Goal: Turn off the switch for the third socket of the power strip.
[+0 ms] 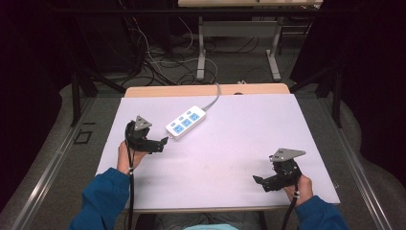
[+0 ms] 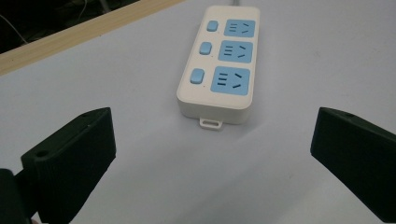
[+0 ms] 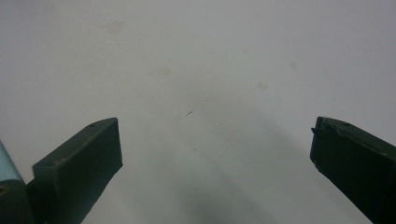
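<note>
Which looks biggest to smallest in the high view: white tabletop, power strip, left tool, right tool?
1. White tabletop, by far the largest.
2. Left tool and right tool: about alike, so not ranked; the right sits nearer the camera.
3. Power strip: close to the tools in size, so unsure.

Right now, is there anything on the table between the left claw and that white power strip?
Nothing: in the left gripper view, just bare white table lies between the open left claw and the power strip.

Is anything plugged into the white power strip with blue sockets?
No. The white power strip with blue sockets has all three sockets empty in the left gripper view.
</note>
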Motion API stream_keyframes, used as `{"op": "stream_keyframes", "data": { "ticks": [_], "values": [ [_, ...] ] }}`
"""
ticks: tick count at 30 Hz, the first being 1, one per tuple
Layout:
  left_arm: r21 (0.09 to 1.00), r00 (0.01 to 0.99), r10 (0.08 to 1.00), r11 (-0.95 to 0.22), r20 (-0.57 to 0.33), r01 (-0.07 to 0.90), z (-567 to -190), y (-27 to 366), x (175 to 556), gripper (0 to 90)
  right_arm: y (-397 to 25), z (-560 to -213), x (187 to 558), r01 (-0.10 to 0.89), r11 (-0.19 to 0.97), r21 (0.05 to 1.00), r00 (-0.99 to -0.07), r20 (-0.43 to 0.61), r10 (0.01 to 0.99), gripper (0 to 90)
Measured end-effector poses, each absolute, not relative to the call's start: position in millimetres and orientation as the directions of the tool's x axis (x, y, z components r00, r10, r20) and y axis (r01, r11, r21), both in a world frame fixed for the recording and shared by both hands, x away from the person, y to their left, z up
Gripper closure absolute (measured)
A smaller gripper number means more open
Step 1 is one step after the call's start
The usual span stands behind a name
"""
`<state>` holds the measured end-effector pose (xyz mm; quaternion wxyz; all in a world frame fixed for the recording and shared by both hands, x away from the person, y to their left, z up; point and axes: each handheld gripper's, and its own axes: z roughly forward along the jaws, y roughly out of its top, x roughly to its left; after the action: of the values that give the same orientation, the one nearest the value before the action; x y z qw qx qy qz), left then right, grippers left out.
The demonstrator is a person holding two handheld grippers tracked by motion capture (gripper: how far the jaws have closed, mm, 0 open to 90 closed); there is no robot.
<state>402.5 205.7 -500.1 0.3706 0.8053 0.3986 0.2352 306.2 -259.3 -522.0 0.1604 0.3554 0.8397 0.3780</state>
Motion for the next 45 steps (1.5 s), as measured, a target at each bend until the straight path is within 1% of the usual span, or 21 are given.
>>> {"op": "stream_keyframes", "data": {
  "ticks": [10,14,21,28,33,45],
  "values": [
    [0.78,0.566,0.819,-0.41,0.088,0.472,-501,213,381,0.2,-259,-521,306,0.48,0.466,0.743,-0.698,0.002,0.716,1.7],
    [0.784,0.56,0.825,-0.401,0.083,0.474,-502,217,373,0.1,-259,-523,306,0.468,0.453,0.759,-0.693,-0.004,0.721,1.7],
    [0.793,0.547,0.834,-0.379,0.071,0.476,-501,225,357,0.2,-259,-522,306,0.48,0.464,0.745,-0.697,0.001,0.718,1.7],
    [0.783,0.554,0.828,-0.399,0.084,0.478,-504,230,344,0.2,-259,-522,306,0.477,0.466,0.745,-0.698,-0.001,0.716,1.7],
    [0.794,0.548,0.832,-0.386,0.081,0.469,-504,233,336,0.2,-259,-522,307,0.476,0.466,0.746,-0.698,-0.002,0.716,1.7],
    [0.789,0.559,0.824,-0.403,0.092,0.464,-508,241,320,0.2,-259,-523,307,0.474,0.468,0.746,-0.698,-0.006,0.716,1.8]
  ]
}}
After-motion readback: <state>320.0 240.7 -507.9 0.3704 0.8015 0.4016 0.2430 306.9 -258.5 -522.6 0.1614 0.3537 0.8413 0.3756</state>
